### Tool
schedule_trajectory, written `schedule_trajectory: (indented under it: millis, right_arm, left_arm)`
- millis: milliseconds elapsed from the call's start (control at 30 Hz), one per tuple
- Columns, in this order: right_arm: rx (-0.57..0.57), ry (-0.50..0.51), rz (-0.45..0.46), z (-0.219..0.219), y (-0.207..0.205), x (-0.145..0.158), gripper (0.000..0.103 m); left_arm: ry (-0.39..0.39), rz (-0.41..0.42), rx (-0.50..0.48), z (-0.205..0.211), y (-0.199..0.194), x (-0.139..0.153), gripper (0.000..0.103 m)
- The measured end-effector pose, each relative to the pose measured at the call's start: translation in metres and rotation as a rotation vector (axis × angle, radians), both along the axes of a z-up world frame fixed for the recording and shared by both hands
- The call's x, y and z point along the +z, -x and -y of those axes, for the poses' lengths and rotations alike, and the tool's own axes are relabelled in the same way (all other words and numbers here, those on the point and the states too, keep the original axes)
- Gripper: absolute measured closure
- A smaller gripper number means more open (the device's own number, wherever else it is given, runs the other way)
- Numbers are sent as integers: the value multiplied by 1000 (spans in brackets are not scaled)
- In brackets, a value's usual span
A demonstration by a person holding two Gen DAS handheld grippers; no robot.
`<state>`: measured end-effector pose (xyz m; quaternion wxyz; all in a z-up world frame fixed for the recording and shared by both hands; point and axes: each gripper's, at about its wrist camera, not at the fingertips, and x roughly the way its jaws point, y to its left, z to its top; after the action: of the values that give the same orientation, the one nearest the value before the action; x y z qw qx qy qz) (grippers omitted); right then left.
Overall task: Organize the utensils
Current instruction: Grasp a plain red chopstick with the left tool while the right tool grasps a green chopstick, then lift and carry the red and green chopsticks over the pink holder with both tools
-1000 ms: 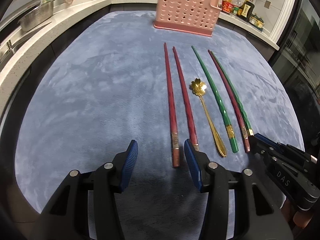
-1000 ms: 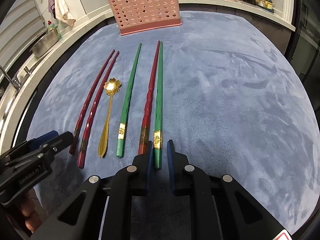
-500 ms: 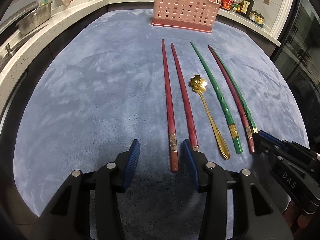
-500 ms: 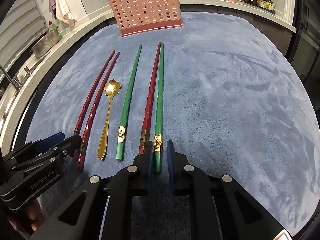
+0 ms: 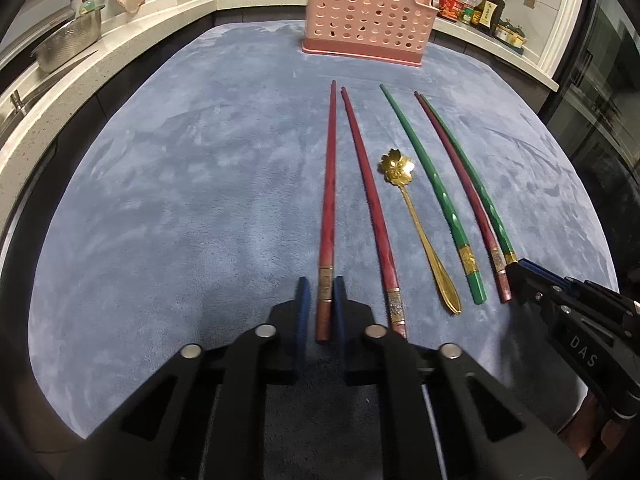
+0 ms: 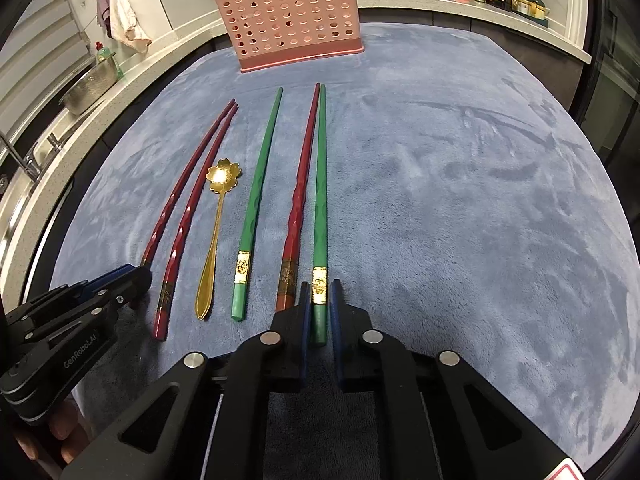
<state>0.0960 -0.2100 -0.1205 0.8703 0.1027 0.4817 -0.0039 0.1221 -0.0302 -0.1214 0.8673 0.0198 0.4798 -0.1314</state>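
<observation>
Left tool (image 5: 320,292) just closed on leftmost red chopstick (image 5: 328,200); butt end between pads.

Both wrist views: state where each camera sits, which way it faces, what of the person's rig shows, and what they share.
Left wrist: sits on the left gripper, angled down over the leftmost red chopstick toward the pink basket; the right gripper enters at right.
Right wrist: sits on the right gripper, angled down over the rightmost green chopstick; the left gripper and fingers show at left.
Shared: basket, gold spoon, chopsticks, blue mat.
</observation>
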Motion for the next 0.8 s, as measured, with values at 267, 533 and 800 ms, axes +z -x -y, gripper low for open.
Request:
schedule_trajectory:
  millis: [267, 533, 800]
  right_arm:
    - [-14, -10, 9, 3, 7, 4, 96]
    - [-31, -31, 62, 10, 19, 29, 96]
    - [-57, -59, 154, 18, 26, 72, 96]
  left_arm:
    - [29, 1, -9, -2, 5, 5, 96]
    - [77, 40, 3, -11, 11, 28, 96]
    - [124, 112, 12, -15, 12, 72, 96]
